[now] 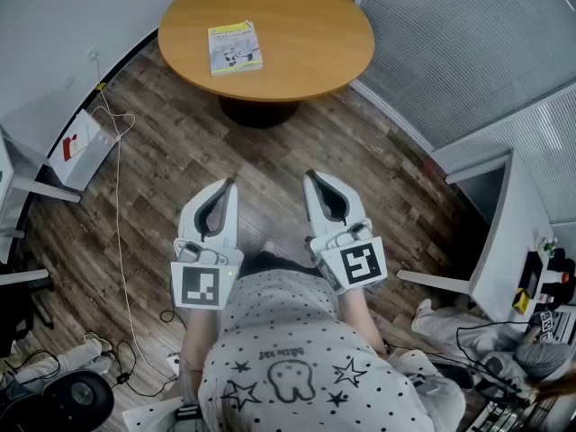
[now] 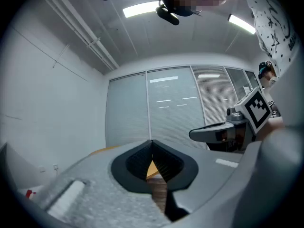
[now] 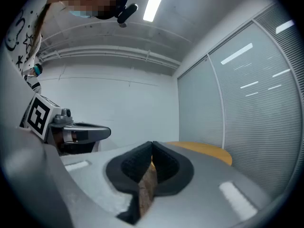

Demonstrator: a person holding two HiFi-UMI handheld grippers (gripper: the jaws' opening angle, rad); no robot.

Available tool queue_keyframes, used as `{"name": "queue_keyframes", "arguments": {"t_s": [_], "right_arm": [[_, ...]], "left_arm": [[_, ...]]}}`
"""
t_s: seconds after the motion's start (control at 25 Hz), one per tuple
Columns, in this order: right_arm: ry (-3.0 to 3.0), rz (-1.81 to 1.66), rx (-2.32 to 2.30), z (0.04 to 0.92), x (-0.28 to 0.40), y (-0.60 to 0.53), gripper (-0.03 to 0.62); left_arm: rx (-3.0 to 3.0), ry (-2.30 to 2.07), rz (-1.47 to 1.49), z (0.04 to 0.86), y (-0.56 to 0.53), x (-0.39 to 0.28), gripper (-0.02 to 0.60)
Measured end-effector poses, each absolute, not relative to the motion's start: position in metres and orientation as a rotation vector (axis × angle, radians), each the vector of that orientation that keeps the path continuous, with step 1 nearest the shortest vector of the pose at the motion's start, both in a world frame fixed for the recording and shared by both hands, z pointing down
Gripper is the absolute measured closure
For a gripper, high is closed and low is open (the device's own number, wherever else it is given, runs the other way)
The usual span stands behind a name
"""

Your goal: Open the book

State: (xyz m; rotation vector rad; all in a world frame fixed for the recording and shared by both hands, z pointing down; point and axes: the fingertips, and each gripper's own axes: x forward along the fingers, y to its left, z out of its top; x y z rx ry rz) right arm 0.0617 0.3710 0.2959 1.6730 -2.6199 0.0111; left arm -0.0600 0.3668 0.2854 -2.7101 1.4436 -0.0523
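both grippers shut, book lying closed

left gripper [image 1: 229,187] & right gripper [image 1: 313,180] are level, side by side over the wood floor [image 1: 171,151]. both have jaws closed tip to tip w/ nothing btwn them. book [image 1: 235,47] lies flat on the round table [image 1: 310,25] near its left edge, well apart from both.

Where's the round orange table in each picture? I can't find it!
Head view: the round orange-brown wooden table is at the top middle.
Left gripper view: only a small orange sliver of it, low in the middle.
Right gripper view: its orange curved edge, right of the middle.
Shared landmark: the grey slatted blinds, beyond the table in every view.
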Motion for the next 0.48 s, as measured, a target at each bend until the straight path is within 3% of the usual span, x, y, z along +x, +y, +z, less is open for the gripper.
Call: {"name": "queue_keyframes", "arguments": {"t_s": [0.48], "right_arm": [[-2.616,0.006,1.646,0.3032,0.0736,0.3705,0.589]], "left_arm": [[-2.686,1.476,-0.044,0.2869,0.3668,-0.0534,0.571]]}}
